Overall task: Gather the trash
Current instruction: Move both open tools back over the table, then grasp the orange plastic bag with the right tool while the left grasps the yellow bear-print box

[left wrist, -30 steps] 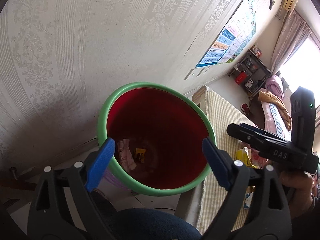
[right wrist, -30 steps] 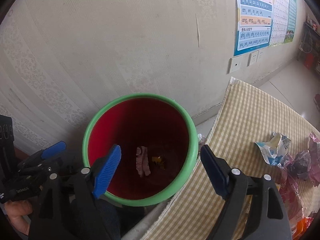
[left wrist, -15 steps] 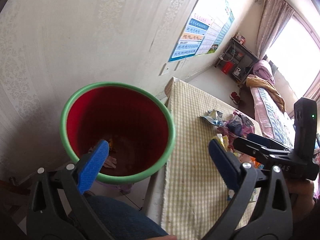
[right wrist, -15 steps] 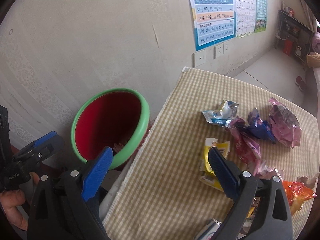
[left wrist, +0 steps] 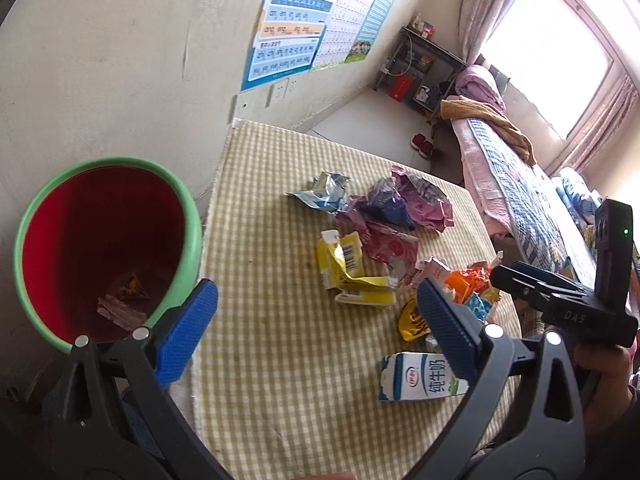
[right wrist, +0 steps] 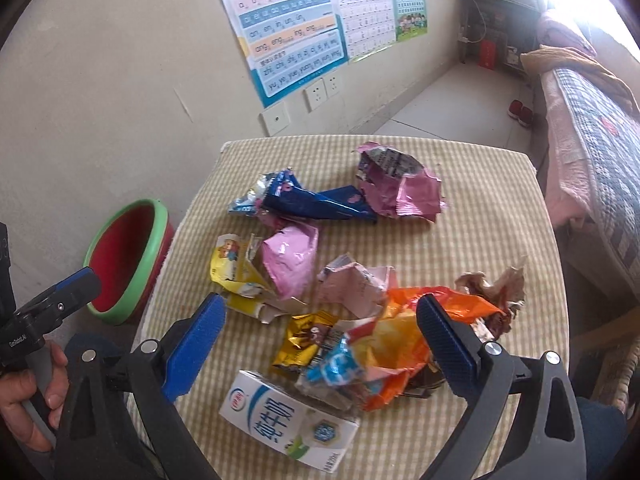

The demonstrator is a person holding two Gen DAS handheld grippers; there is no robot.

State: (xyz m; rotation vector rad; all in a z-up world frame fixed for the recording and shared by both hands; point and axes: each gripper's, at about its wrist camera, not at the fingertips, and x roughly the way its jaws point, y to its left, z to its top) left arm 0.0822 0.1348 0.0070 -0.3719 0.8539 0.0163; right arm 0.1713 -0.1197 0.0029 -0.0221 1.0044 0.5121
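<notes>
We hold both the left gripper point(left wrist: 316, 320) and right gripper point(right wrist: 320, 332) spread wide and empty above wrappers point(right wrist: 400, 332) strewn across the checked table point(right wrist: 492, 216).

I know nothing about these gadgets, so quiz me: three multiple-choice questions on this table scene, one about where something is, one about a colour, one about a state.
1. Where is the bin?
A. on the table
B. beside the table's edge, by the wall
C. on the bed

2. What colour is the bin's rim?
A. green
B. blue
C. yellow

3. How do the right gripper's fingers stand?
A. clamped on the milk carton
B. wide apart, holding nothing
C. clamped on a wrapper

Answers:
1 B, it stands lower than the table, next to the wall.
2 A, a green rim rings the red inside.
3 B, the milk carton and wrappers lie on the table, untouched.
</notes>
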